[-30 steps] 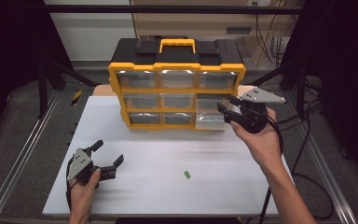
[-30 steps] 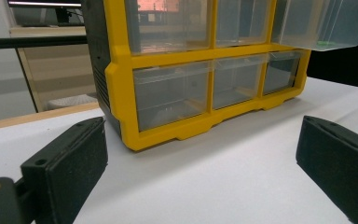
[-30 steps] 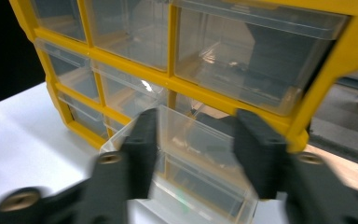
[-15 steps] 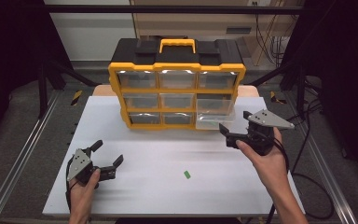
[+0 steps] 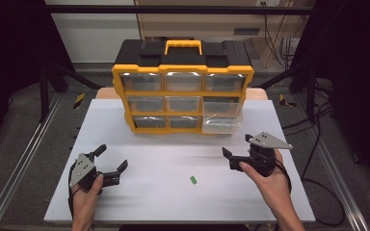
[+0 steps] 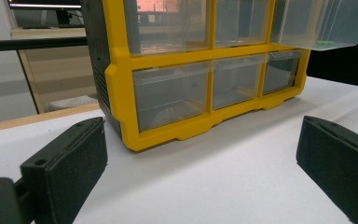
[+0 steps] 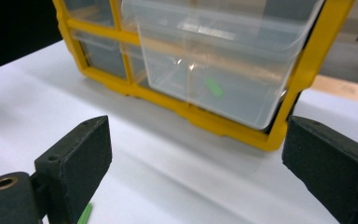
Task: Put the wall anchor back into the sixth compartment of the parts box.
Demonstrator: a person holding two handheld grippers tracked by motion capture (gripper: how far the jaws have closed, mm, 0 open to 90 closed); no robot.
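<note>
Just ahead of the right gripper (image 5: 239,155), past its spread jaws, stands a yellow organizer (image 5: 183,98) with clear drawers and a black top. Low over the white table (image 5: 139,192), this gripper, held from below by the right hand (image 5: 270,185), with nothing between its pads; jaws just been opening, now wide apart and empty. Directly in front of it, in the right gripper view, the pulled-out clear drawer (image 7: 223,56) at the bottom corner of the organizer, sticking out toward the tool, well apart from the pads (image 7: 77,161). Inside that drawer, on its floor, one small green piece (image 7: 213,87). Closer to the tool, beside its one jaw on the bare table, a second small green piece (image 5: 193,180), lying flat and untouched, between both grippers but nearer to the right one. Far to the other side, the left gripper (image 5: 111,162), held by the left hand (image 5: 87,192), resting low near the table edge, also spread wide with nothing between its pads. Before the left gripper, in its own view, the lower corner of the organizer (image 6: 200,93) near, and the open drawer (image 6: 324,23) up and farther off.
</note>
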